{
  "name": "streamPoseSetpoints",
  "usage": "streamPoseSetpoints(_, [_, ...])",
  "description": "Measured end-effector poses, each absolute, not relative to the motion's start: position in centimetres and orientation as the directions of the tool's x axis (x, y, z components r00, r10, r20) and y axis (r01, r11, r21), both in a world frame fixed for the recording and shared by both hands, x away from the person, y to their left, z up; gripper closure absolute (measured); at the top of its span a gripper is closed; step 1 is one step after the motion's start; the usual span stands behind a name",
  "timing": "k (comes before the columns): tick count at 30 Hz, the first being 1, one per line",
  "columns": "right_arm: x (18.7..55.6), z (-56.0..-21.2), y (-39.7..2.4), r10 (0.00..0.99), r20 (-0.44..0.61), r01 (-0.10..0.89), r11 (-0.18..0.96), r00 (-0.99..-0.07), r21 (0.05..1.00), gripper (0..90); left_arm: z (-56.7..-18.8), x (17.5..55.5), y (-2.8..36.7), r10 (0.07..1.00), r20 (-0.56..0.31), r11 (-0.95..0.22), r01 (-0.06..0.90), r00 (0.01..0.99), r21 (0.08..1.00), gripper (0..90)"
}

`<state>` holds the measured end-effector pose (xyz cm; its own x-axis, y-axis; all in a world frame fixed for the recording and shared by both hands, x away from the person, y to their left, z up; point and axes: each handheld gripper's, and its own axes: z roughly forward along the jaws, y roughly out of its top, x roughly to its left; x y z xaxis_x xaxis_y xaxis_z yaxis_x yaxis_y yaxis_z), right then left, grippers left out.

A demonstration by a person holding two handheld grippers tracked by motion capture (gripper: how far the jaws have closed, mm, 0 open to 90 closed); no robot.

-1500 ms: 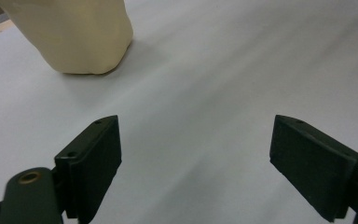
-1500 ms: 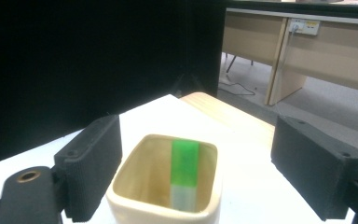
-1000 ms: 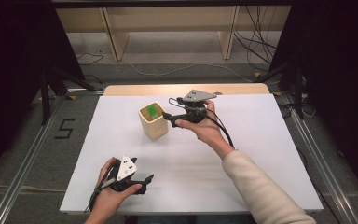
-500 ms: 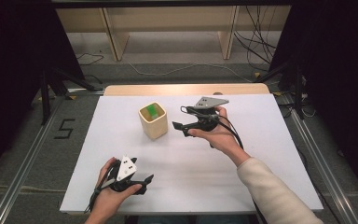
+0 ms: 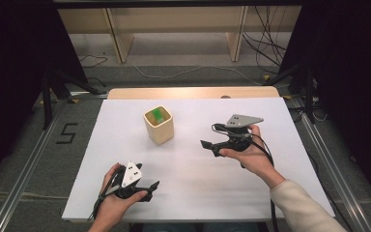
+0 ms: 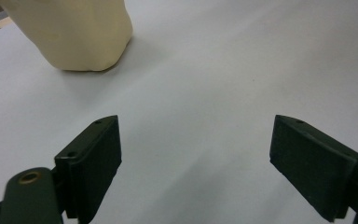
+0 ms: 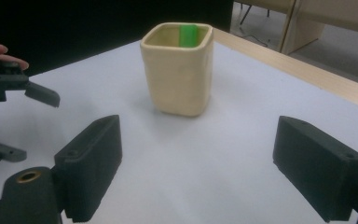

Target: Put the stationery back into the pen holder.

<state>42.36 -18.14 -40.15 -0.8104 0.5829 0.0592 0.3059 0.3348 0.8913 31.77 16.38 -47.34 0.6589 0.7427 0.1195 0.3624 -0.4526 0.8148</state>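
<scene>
A cream square cup (image 5: 159,126) stands upright on the white table (image 5: 193,193), left of centre, with a green piece (image 5: 155,115) standing inside it. My right gripper (image 5: 210,147) is open and empty, held to the right of the cup and a little nearer, its jaws pointing left. In the right gripper view the cup (image 7: 179,70) and green piece (image 7: 188,35) sit ahead of my open gripper (image 7: 198,149). My left gripper (image 5: 149,192) rests open near the front edge. In the left gripper view, the cup's base (image 6: 70,32) is at the upper left, beyond that gripper (image 6: 196,140).
The table's wooden far edge (image 5: 193,92) runs behind the cup. Metal rails (image 5: 24,183) flank both sides on the floor, and cables (image 5: 270,43) lie beyond the table. The left gripper (image 7: 28,121) also shows at the left of the right gripper view.
My right gripper has drawn back from beside the cup, moving right and toward the person, still open. The left gripper and the cup have stayed put.
</scene>
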Motion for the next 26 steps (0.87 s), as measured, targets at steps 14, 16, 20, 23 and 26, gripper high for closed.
streamPoseSetpoints(14, [36.4,-44.4,-24.0,0.596,0.108,0.369,0.336,-0.796,0.867,16.2,-47.3,31.8,16.4,0.743,0.124,-0.456,0.363,0.657,0.812,16.2])
streamPoseSetpoints(16, [35.4,-45.1,-24.9,0.599,0.128,0.381,0.317,-0.791,0.869,16.3,-47.4,31.8,16.3,0.744,0.123,-0.455,0.364,0.657,0.813,16.1])
streamPoseSetpoints(20, [33.7,-45.9,-26.2,0.605,0.147,0.394,0.299,-0.783,0.869,16.3,-47.4,31.7,16.2,0.742,0.119,-0.453,0.363,0.66,0.814,16.2])
streamPoseSetpoints(23, [33.0,-45.9,-26.9,0.616,0.148,0.394,0.285,-0.774,0.874,16.3,-47.4,31.7,16.0,0.737,0.115,-0.456,0.364,0.666,0.812,16.1])
streamPoseSetpoints(26, [32.7,-45.8,-27.3,0.624,0.141,0.389,0.28,-0.769,0.878,16.3,-47.4,31.6,15.5,0.73,0.093,-0.444,0.366,0.677,0.818,16.1])
